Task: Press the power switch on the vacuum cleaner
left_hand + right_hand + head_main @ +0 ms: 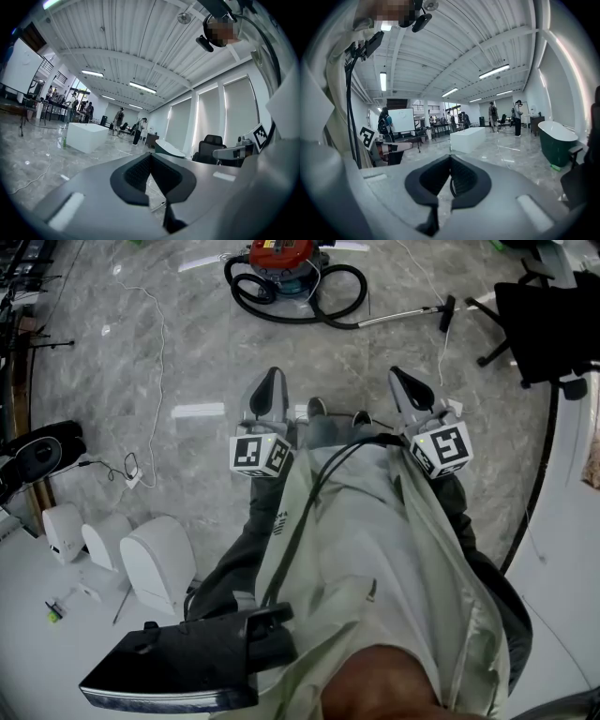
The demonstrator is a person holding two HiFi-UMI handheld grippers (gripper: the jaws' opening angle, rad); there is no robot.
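Note:
The vacuum cleaner (281, 261), red on top with a teal body, sits on the marble floor at the far top of the head view. Its black hose (309, 306) is coiled around it, and a metal wand (403, 315) lies out to the right. My left gripper (272, 381) and right gripper (401, 381) are held side by side at waist height, well short of the vacuum. Both point forward and are shut on nothing. In the left gripper view the jaw tips (151, 155) meet, as do those in the right gripper view (450, 156). Neither gripper view shows the vacuum.
A black office chair (548, 315) stands at the upper right. Several white appliances (155, 563) and a black device (37, 451) sit at the left, with a thin cable (155, 362) across the floor. A green bathtub (555, 140), a white block (466, 139) and distant people show in the hall.

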